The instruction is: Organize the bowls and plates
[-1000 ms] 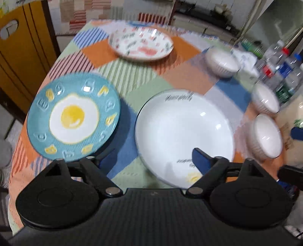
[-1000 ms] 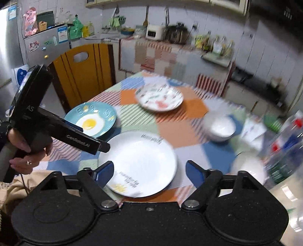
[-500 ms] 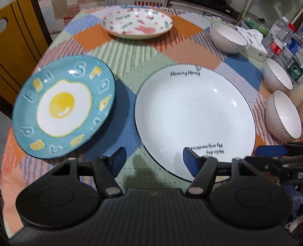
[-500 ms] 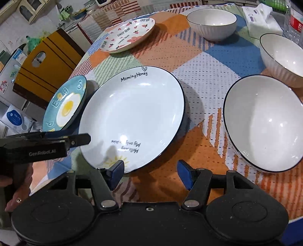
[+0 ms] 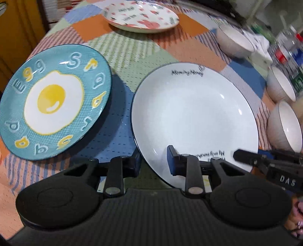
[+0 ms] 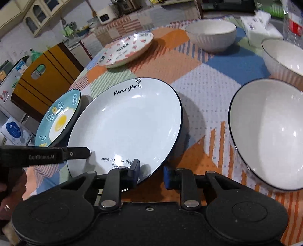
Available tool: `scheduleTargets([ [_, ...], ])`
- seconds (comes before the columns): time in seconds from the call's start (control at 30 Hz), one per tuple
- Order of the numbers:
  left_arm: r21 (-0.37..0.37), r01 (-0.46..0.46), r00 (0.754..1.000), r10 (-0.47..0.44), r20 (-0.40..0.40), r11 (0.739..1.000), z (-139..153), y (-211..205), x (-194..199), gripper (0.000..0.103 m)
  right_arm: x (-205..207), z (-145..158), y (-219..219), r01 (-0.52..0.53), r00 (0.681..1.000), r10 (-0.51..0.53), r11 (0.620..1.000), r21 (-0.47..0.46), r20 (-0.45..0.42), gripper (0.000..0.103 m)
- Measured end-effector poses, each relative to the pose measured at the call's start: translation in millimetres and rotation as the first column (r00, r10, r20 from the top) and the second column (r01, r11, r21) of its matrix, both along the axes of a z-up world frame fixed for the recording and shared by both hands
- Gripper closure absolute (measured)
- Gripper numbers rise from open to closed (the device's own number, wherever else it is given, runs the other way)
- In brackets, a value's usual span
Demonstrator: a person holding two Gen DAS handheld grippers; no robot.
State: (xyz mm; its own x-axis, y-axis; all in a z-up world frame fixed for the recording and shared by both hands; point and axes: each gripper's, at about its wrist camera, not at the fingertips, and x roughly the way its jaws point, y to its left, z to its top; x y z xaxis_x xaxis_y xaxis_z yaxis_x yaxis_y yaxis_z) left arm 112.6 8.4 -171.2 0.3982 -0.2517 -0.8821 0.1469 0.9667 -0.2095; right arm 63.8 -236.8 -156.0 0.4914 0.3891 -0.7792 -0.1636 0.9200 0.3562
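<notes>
Both your grippers clamp the white plate's near rim.
Your left gripper (image 5: 153, 162) and right gripper (image 6: 151, 175), jaws just closing, straddle the white plate (image 6: 125, 123) at the tabletop's (image 6: 198, 89) near edge; egg plate (image 5: 51, 100) beside, bowls (image 6: 269, 132) right, patterned plate (image 5: 142, 17) far.

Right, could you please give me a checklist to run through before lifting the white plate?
1. Left gripper straddles the near rim of the white plate, jaws just closing: ok.
2. Right gripper straddles the same rim, jaws just closing: ok.
3. Pads pressing firmly on the rim: cannot tell.
4. Egg plate clear of the white plate: ok.
5. Nearest bowl clear of the white plate: ok.
</notes>
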Motion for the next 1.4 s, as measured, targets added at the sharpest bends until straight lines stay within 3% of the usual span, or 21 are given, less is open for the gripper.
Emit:
scheduleTargets([
  [0.13, 0.008, 0.035, 0.997, -0.034, -0.065, 0.999, 5.2, 0.1, 8.3, 0.076, -4.9, 4.4, 0.2, -0.026, 0.999, 0.027, 0.999, -0.028, 0.036, 0.075],
  [0.5, 0.049, 0.114, 0.993, -0.115, 0.024, 0.992, 38.7, -1.6, 7.1, 0.076, 2.3, 21.2, -6.6, -0.030, 0.995, 0.032, 0.999, -0.028, 0.092, 0.075],
  [0.8, 0.078, 0.245, 0.967, -0.249, 0.060, 0.967, 66.0, -2.6, 50.0, 0.076, 35.5, 38.2, -4.1, -0.007, 0.992, 0.009, 1.000, -0.010, 0.128, 0.075],
  [1.03, 0.064, 0.286, 0.957, -0.288, 0.032, 0.956, 52.2, -13.7, 93.4, 0.075, 72.1, 32.6, -4.9, 0.049, 0.995, -0.043, 0.997, -0.060, 0.094, 0.075],
  [1.23, 0.027, 0.300, 0.954, -0.299, -0.020, 0.954, 30.7, -18.2, 108.5, 0.075, 83.2, 21.0, -2.1, 0.072, 0.996, -0.066, 0.992, -0.106, 0.054, 0.075],
  [1.4, -0.059, 0.259, 0.963, -0.262, -0.057, 0.964, 18.9, -13.3, 115.2, 0.075, 81.4, 23.9, 0.9, 0.065, 0.997, -0.058, 0.987, -0.147, 0.058, 0.075],
])
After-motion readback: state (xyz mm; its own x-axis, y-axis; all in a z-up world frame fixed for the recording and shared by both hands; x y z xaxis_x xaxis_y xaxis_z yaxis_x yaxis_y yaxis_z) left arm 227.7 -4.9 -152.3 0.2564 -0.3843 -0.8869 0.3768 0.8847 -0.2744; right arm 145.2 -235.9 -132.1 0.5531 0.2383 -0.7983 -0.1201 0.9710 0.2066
